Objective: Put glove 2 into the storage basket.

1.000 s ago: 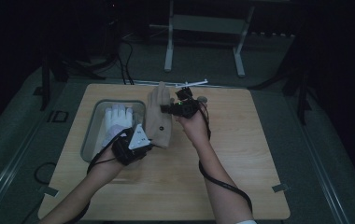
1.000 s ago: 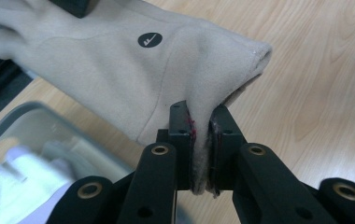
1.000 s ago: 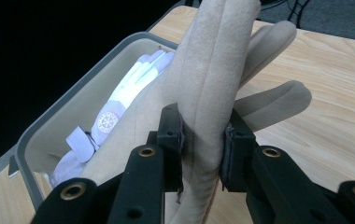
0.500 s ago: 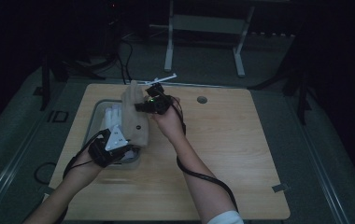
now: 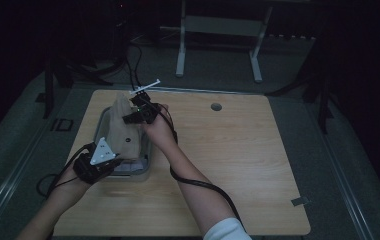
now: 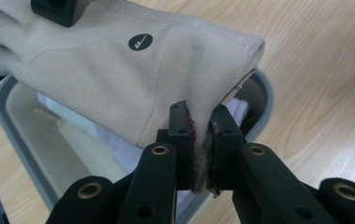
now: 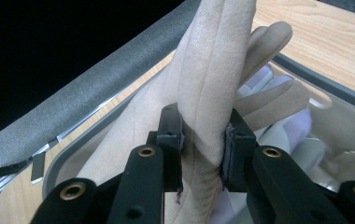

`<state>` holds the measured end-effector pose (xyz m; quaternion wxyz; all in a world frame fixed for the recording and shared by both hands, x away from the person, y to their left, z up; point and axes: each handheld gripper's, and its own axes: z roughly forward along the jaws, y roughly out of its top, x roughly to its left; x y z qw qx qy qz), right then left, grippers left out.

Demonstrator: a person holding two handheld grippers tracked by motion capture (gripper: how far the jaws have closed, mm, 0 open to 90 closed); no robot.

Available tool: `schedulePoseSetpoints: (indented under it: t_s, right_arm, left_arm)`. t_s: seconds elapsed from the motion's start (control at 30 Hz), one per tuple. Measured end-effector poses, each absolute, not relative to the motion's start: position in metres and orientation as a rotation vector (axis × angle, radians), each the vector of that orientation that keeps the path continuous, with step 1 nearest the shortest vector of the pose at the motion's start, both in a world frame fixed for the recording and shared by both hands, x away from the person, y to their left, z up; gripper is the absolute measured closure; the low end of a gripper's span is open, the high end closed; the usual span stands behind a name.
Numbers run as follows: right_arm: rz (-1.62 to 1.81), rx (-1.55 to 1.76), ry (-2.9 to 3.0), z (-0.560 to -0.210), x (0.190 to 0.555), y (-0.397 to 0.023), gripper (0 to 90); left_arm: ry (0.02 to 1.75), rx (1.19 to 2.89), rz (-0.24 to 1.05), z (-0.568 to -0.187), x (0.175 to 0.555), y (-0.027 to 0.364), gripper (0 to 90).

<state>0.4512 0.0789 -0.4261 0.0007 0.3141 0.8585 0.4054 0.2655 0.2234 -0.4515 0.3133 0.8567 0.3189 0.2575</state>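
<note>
Both claws show from the high view: left gripper [image 5: 109, 161] and right gripper [image 5: 137, 111] stretch one beige fleece glove [image 5: 124, 131] lengthwise above one grey plastic tray [image 5: 147, 165], fingers pointing away. Left gripper view: jaws pinch its cuff [image 6: 202, 154]. Right gripper view: jaws pinch its fingers [image 7: 208, 112].

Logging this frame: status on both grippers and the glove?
Left gripper shut on beige fleece glove at cuff; right gripper shut on its fingers. Glove stretched above grey plastic bin. White items in bin; nothing blocking.
</note>
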Motion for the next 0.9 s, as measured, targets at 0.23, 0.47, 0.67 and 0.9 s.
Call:
schedulePoseSetpoints:
  t_s: [0.23, 0.47, 0.67, 0.9]
  right_arm:
    - [1.217, 0.993, 2.732, -0.445, 0.458, 0.092, 73.4]
    - [1.141, 1.027, 2.75, -0.47, 0.465, 0.093, 72.6]
    - [1.169, 1.06, 2.757, -0.482, 0.468, 0.087, 71.3]
    - [1.166, 1.061, 2.751, -0.48, 0.467, 0.083, 68.0]
  left_arm:
    - [0.876, 2.271, 0.628, -0.467, 0.272, 0.229, 82.2]
    - [0.902, 2.28, 0.568, -0.485, 0.282, 0.227, 81.8]
    - [0.898, 2.288, 0.537, -0.487, 0.285, 0.225, 78.2]
    - [0.872, 2.251, 0.51, -0.475, 0.274, 0.223, 60.9]
